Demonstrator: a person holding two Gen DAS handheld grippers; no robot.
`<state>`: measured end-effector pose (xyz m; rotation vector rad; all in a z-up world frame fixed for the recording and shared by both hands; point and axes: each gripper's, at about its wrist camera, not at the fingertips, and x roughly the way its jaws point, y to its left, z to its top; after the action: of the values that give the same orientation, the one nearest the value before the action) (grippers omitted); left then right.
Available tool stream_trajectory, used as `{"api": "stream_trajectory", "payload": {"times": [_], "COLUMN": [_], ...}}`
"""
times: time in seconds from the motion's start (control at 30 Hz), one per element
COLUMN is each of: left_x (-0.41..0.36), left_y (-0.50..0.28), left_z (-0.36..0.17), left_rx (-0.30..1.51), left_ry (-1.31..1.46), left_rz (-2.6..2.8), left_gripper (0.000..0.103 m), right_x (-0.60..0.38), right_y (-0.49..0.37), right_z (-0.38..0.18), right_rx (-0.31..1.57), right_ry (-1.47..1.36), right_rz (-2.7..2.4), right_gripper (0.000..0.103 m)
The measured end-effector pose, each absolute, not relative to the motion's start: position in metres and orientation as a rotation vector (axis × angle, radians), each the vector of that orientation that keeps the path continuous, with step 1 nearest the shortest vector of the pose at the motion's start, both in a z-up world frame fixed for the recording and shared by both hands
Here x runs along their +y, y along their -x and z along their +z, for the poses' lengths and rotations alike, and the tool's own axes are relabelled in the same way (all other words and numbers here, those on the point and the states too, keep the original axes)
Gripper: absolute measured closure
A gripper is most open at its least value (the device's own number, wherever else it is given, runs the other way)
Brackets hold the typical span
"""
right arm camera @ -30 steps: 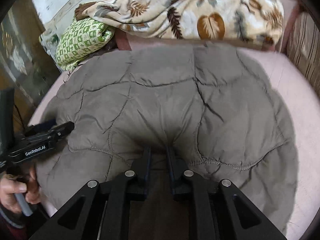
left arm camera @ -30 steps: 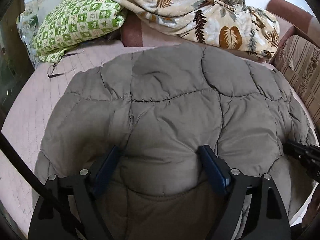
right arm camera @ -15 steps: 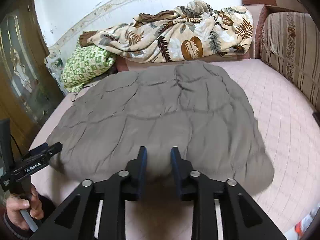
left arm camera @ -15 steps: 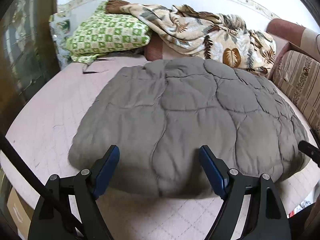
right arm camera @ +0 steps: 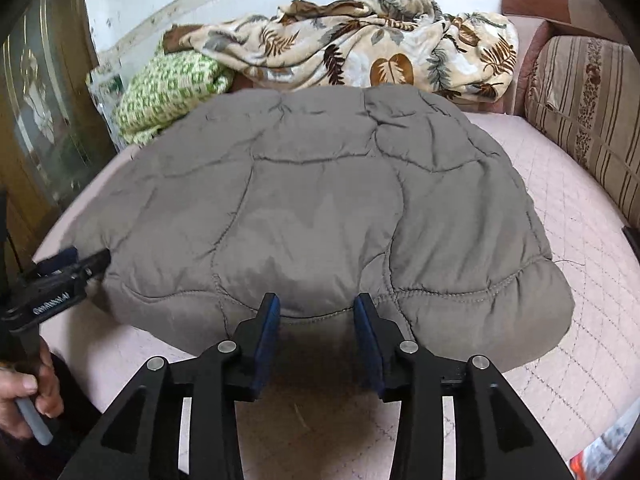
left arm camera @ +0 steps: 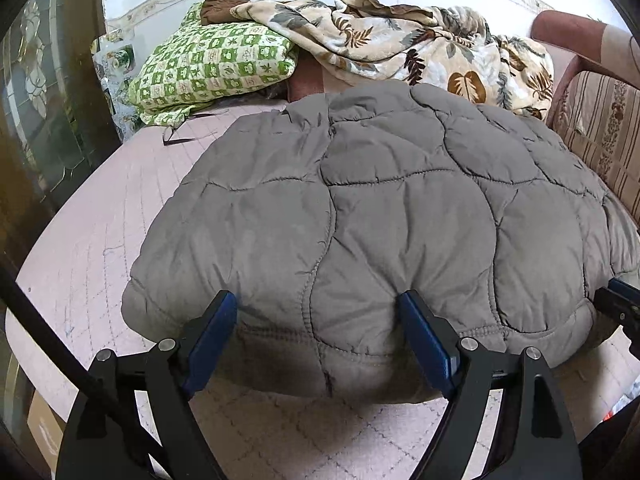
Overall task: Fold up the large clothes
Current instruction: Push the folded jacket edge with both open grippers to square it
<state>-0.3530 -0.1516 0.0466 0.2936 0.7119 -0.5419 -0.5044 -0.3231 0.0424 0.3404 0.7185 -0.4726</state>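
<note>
A grey quilted puffy garment point(left arm camera: 380, 216) lies folded flat on the pink bed; it also shows in the right wrist view point(right arm camera: 320, 208). My left gripper point(left arm camera: 316, 312) is open wide, its blue pads straddling the garment's near edge toward the left end. My right gripper point(right arm camera: 316, 312) is open, its pads against the near edge toward the right end. Neither is closed on the cloth. The left gripper also appears at the left of the right wrist view point(right arm camera: 76, 266), and the right gripper's tip at the right of the left wrist view point(left arm camera: 618, 300).
A green checked pillow point(left arm camera: 212, 68) and a leaf-print blanket point(left arm camera: 400, 44) lie at the head of the pink mattress point(left arm camera: 92, 216). A striped sofa cushion point(right arm camera: 588, 120) stands on the right. A dark wooden door point(left arm camera: 40, 120) is on the left.
Both grippers pulled back from the garment, then came forward to its near edge. The right gripper went from shut to open. The garment lies settled on the bed.
</note>
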Motion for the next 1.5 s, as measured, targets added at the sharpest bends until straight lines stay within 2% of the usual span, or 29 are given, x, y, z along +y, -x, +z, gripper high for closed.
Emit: {"api": "stream_trajectory", "payload": {"times": [0.13,0.33,0.6,0.73,1.17,1.33,1.5], "left_x": [-0.149,-0.145,-0.145,-0.145,-0.122,-0.103,-0.111], "left_y": [0.355,0.357,0.358,0.358,0.349,0.326,0.320], "left_z": [0.050,0.054,0.055,0.054,0.067,0.061,0.051], "left_rx": [0.692,0.677,0.676,0.673,0.640,0.714,0.753], "left_ry": [-0.289,-0.280,-0.280,-0.284,-0.212,-0.136,-0.161], "left_rz": [-0.543,-0.541,-0.542,-0.542,-0.469,-0.417,-0.406], "left_gripper": [0.020,0.020,0.020,0.020,0.020,0.020,0.015], "right_x": [-0.325,-0.328,-0.371,-0.373,-0.316,-0.342,-0.375], "right_y": [0.507,0.540,0.557,0.555,0.540,0.559,0.568], "right_z": [0.045,0.071,0.048,0.044,0.072,0.070,0.045], "right_rx": [0.702,0.546,0.602,0.612,0.540,0.507,0.589], "right_ry": [-0.353,-0.335,-0.547,-0.574,-0.258,-0.355,-0.534], "right_rz": [-0.473,-0.564,-0.634,-0.626,-0.583,-0.703,-0.747], "right_gripper": [0.061,0.061,0.060,0.056,0.055,0.055,0.055]}}
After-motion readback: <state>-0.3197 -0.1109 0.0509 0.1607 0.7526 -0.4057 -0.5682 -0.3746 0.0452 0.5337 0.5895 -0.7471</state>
